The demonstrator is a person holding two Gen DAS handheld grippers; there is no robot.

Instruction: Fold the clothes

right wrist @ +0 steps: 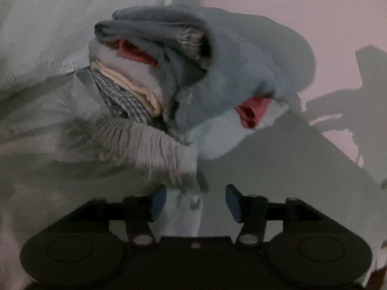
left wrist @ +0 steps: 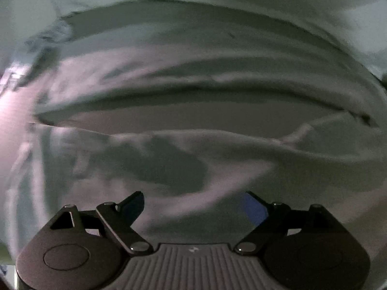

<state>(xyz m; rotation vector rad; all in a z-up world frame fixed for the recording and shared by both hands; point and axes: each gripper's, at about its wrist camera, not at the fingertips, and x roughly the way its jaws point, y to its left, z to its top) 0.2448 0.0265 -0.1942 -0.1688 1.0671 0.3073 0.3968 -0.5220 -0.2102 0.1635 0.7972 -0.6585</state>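
The left gripper (left wrist: 192, 205) has its two blue-padded fingers spread wide apart, and nothing lies between them. It hovers close over a pale grey cloth (left wrist: 193, 120) that fills almost the whole left wrist view; this cloth lies in long soft folds and wrinkles, with one deep dark crease running across the middle. At the far left edge of this view a pinkish surface (left wrist: 9, 111) shows beside the cloth, but it is too blurred to tell what it is. The right gripper (right wrist: 193, 201) also has its fingers spread, and a light blue strip of fabric (right wrist: 183, 207) passes up between them; it touches the left pad or lies just beside it, and it stays apart from the right pad, so the fingers do not pinch it. Above the strip there is a grey fringed edge (right wrist: 150, 142), like the tassels of a scarf or a towel. Behind the fringe stands a stack of folded clothes (right wrist: 135, 82): a checked piece at the bottom, a cream piece over it, a red ribbed piece, and a blue-grey fleece garment (right wrist: 217, 82) wrapped over the top and the right side. The stack rests on the pale grey cloth, and it blocks the view of what is behind it. To the right a pink wall (right wrist: 302, 12) carries dark shadows.
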